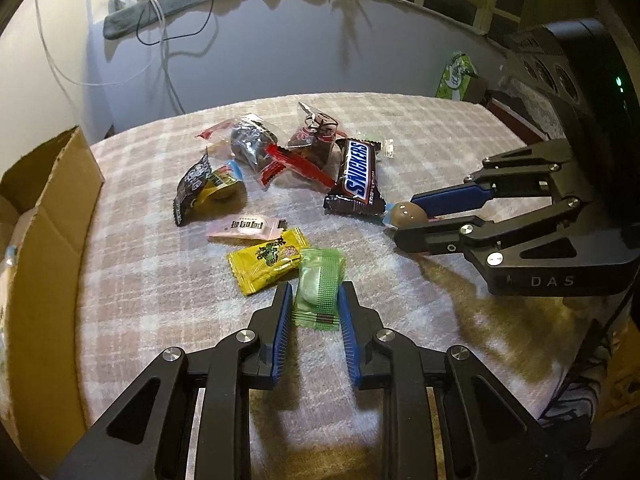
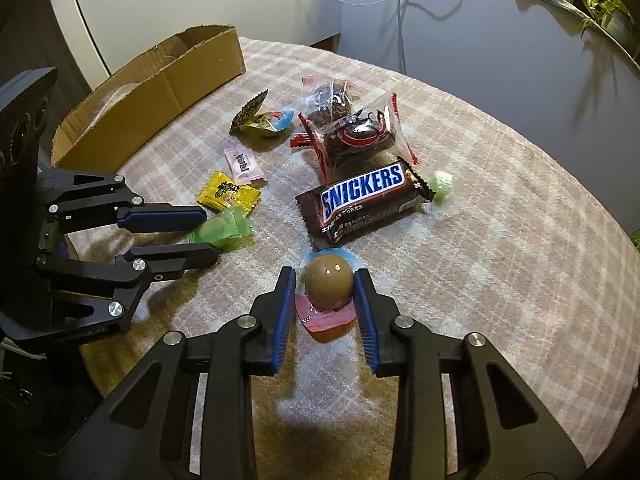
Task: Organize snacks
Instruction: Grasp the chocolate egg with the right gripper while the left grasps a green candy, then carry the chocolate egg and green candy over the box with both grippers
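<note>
Snacks lie on a checked cloth. My left gripper point(image 1: 313, 294) is open around a green wrapped candy point(image 1: 318, 286), which also shows in the right wrist view point(image 2: 220, 230). My right gripper point(image 2: 325, 286) is open around a brown ball candy point(image 2: 329, 283) in a blue and pink wrapper; it also shows in the left wrist view point(image 1: 406, 214). The pads look close to the candies but not clamped. A Snickers bar point(image 2: 362, 200) lies just beyond the ball. A yellow packet point(image 1: 266, 258) and a pink packet point(image 1: 246, 226) lie near the green candy.
An open cardboard box point(image 2: 160, 92) stands at the left edge of the table. Clear bags of dark snacks point(image 2: 352, 132), a red stick point(image 1: 298, 162), a black packet point(image 1: 192, 188) and a small green candy point(image 2: 440, 186) lie further back. Cables hang behind the table.
</note>
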